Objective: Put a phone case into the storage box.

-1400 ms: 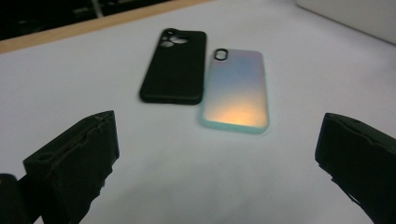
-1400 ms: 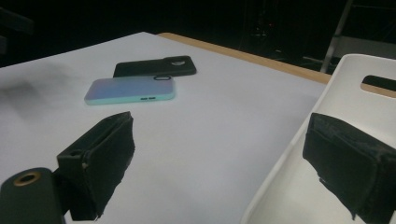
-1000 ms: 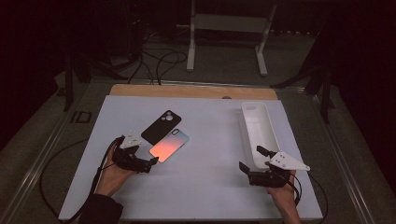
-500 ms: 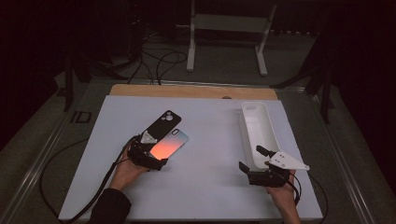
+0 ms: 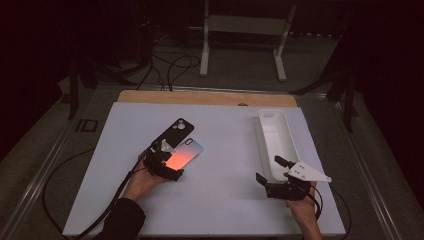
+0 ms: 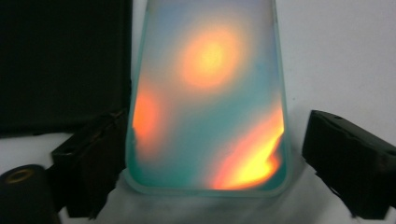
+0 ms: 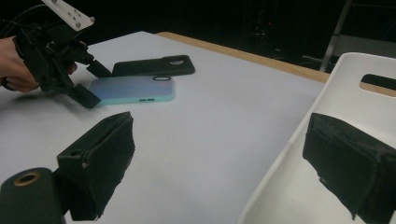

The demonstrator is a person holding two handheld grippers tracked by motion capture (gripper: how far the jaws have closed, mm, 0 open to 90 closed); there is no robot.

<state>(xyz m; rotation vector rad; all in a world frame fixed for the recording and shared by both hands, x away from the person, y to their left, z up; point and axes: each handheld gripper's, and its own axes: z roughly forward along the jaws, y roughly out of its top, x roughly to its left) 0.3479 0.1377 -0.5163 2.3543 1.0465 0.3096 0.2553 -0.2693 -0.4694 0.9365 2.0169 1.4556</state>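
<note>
- The left claw [image 6: 205, 158] straddles the near end of the teal-rimmed, orange-and-blue glossy phone case [image 6: 208, 93]. Its jaws have just been closing, one on each long edge, with a gap still showing at the 3 o'clock jaw, so nothing is clamped yet.
- The case lies flat on the white tabletop [image 5: 225, 195], left of centre. A matte black phone case [image 5: 172, 134] lies alongside at its 10 o'clock.
- It looks light, thin, slightly flexible and slick-backed; pinching the rim across its width should hold best.
- The right claw [image 7: 219, 163] stands apart and empty over the rim of the white plastic tray [image 7: 369, 93].
</note>
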